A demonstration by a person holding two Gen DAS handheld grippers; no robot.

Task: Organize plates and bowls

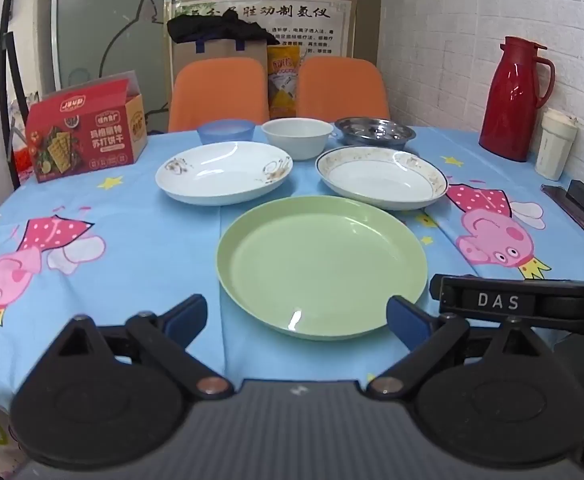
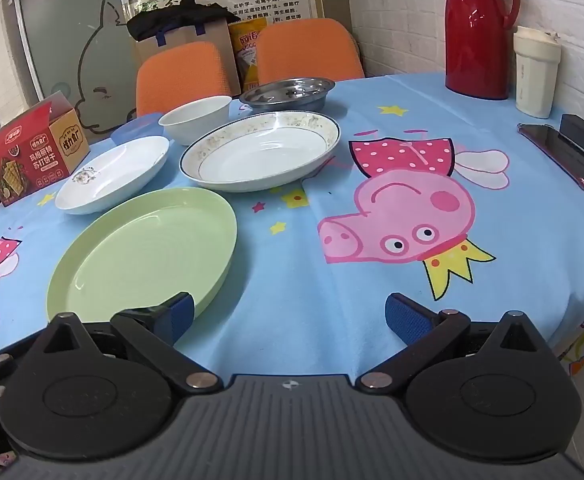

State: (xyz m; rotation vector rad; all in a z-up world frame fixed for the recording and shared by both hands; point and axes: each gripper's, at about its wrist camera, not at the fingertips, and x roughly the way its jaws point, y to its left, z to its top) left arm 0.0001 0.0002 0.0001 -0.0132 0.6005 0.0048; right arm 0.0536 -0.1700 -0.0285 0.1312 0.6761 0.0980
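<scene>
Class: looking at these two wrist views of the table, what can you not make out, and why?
- Blue bowl: right wrist view, mostly hidden behind the white bowl.
- Steel dish: contents unreadable in either view, glare.
- Phone: right wrist view, cut off by the frame edge.
- Wall poster: small print too blurred.

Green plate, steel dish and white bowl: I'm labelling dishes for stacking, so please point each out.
Green plate (image 1: 322, 268): left wrist view, on its flat centre.
Steel dish (image 2: 288, 90): right wrist view, on its inner base.
White bowl (image 1: 297, 138): left wrist view, on its outer front wall.
</scene>
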